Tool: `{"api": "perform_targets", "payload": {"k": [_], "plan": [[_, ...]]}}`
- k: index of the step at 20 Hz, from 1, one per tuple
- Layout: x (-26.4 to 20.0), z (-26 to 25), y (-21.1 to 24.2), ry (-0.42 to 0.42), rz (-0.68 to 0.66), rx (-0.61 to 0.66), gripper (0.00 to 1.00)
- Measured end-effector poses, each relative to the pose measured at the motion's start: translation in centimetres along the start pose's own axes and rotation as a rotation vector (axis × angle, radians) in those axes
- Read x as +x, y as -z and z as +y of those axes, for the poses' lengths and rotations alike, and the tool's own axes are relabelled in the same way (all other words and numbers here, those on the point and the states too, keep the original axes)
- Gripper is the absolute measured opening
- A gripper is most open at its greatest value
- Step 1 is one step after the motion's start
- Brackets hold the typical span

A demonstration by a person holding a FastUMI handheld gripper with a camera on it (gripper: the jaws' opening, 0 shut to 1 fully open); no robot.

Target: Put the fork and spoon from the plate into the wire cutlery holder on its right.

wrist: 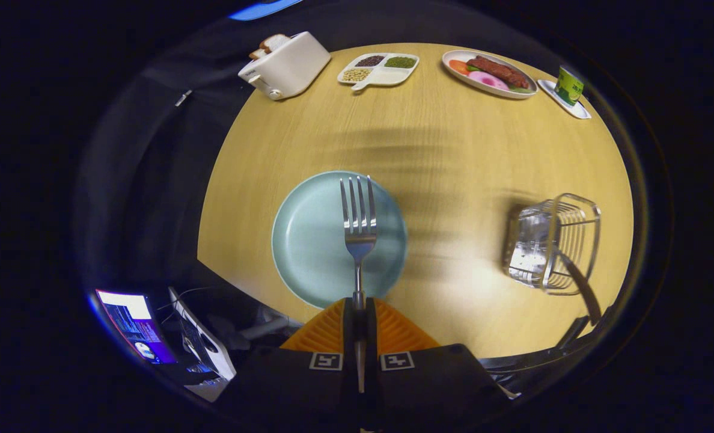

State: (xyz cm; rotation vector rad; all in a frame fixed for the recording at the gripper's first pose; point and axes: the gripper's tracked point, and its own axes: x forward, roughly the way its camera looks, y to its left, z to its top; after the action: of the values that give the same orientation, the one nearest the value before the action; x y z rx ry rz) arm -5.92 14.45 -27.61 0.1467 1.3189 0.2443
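Now the fingers (360,307) pinch the fork (359,222) by its handle above the plate (309,240); the wire cutlery holder (552,243) stands well apart on the surface (453,156).

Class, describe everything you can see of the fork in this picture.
The shiny silver metal fork has four long tines, a broad neck and a slim handle. Its handle is clamped between the closed fingers of the gripper, with both pressing on it. The tines point straight ahead, away from the gripper. It appears lifted above the round pale blue plate, which shows nothing else on it.
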Motion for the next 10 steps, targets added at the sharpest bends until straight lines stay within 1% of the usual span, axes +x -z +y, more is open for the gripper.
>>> {"api": "perform_targets", "payload": {"k": [4,8,10], "plan": [[-5.4,-6.0,-0.2,0.052,0.022,0.028,0.08],[-8.2,-11.8,0.5,0.136,0.122,0.003,0.08],[-8.8,-13.2,0.5,0.14,0.176,0.03,0.08]]}}
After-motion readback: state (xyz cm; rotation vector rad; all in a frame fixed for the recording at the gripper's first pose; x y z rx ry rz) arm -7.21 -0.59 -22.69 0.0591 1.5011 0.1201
